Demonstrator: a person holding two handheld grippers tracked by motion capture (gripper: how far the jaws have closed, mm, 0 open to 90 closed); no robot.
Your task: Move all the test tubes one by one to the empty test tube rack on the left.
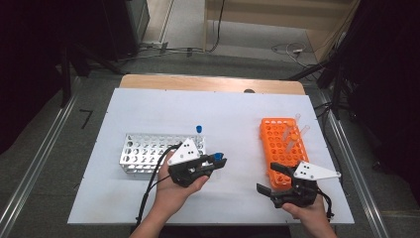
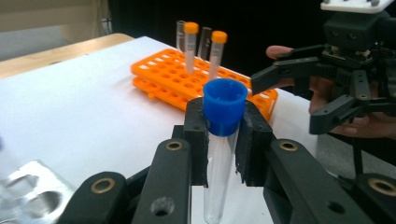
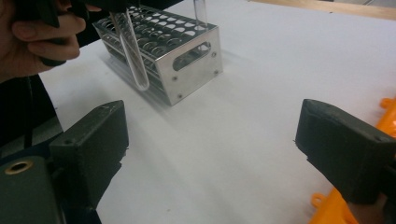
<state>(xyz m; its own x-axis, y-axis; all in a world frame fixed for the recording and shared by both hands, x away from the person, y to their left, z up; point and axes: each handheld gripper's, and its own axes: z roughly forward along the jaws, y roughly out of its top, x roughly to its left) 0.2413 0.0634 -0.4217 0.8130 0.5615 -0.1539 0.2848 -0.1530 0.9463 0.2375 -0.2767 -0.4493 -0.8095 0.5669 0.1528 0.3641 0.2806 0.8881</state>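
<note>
The clear tube's [image 2: 218,177] lower end is cut off by the frame edge.

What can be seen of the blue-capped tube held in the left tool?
The blue-capped tube is a clear, seemingly empty plastic tube with a round bottom and a ribbed blue screw cap. The left tool clamps it just below the cap, so it hangs roughly upright above the white table, its lower end free. It sits off the right end of the metal rack, touching only the pads.
</note>
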